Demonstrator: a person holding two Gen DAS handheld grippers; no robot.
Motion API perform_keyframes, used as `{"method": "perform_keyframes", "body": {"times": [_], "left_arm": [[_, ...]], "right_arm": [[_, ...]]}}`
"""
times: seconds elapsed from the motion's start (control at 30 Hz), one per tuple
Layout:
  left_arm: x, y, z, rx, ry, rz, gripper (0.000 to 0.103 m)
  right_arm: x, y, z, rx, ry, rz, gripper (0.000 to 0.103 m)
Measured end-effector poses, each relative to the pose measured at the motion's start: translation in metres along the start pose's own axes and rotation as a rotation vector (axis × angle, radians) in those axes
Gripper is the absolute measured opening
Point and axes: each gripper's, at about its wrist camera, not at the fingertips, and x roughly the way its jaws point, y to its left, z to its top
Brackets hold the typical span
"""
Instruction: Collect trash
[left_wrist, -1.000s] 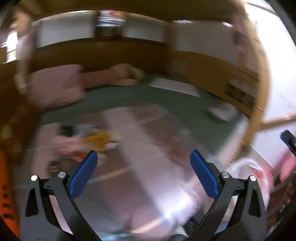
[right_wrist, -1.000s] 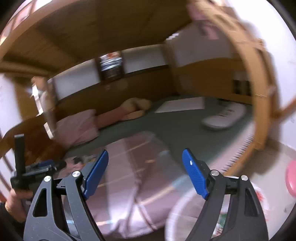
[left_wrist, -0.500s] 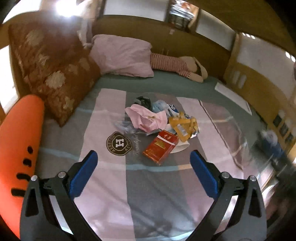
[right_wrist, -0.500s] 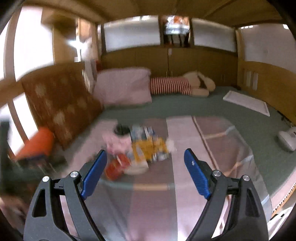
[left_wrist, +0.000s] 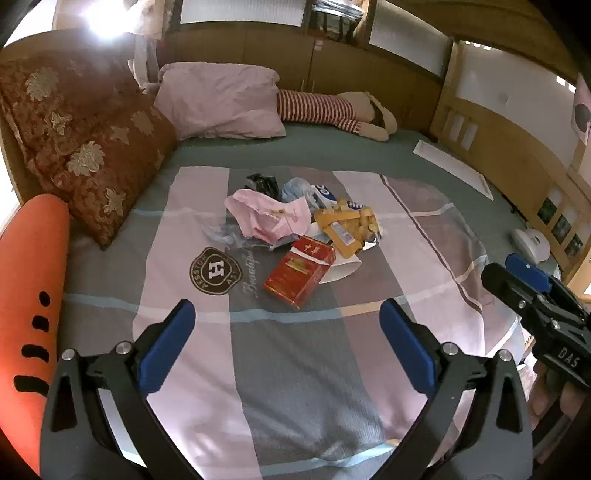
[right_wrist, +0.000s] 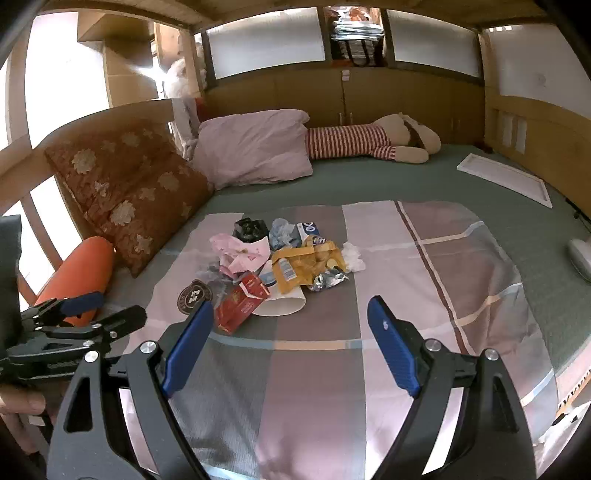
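A heap of trash lies on the striped blanket (left_wrist: 288, 369) in the middle of the bed: a red carton (left_wrist: 300, 272) (right_wrist: 242, 301), a crumpled pink bag (left_wrist: 267, 218) (right_wrist: 240, 253), a yellow wrapper (left_wrist: 347, 229) (right_wrist: 306, 264), a black bag (right_wrist: 250, 229), blue-white packets (left_wrist: 306, 192) and a white paper cup (right_wrist: 284, 304). My left gripper (left_wrist: 286, 323) hangs open in front of the heap, nothing between its fingers. My right gripper (right_wrist: 290, 321) is open too, just short of the carton and cup. Each gripper shows at the edge of the other's view.
A brown flowered cushion (left_wrist: 85, 147), a pink pillow (left_wrist: 221, 99) and an orange bolster (left_wrist: 29, 295) line the left side. A striped plush toy (right_wrist: 373, 142) lies at the head. A white flat board (right_wrist: 506, 179) and a white device (left_wrist: 532, 243) sit on the right. Wooden rails enclose the bed.
Both views swung from a blurred sweep of the room onto the bed a second ago and now rest steady over the trash heap. Both grippers stayed open.
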Motion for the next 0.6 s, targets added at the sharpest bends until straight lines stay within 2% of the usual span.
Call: {"method": "perform_keyframes", "body": {"times": [0.6], "left_arm": [[0.0063, -0.0036, -0.0024, 0.002, 0.023, -0.013, 0.099]], "right_arm": [[0.0028, 0.0015, -0.0011, 0.006, 0.006, 0.0, 0.084]]}}
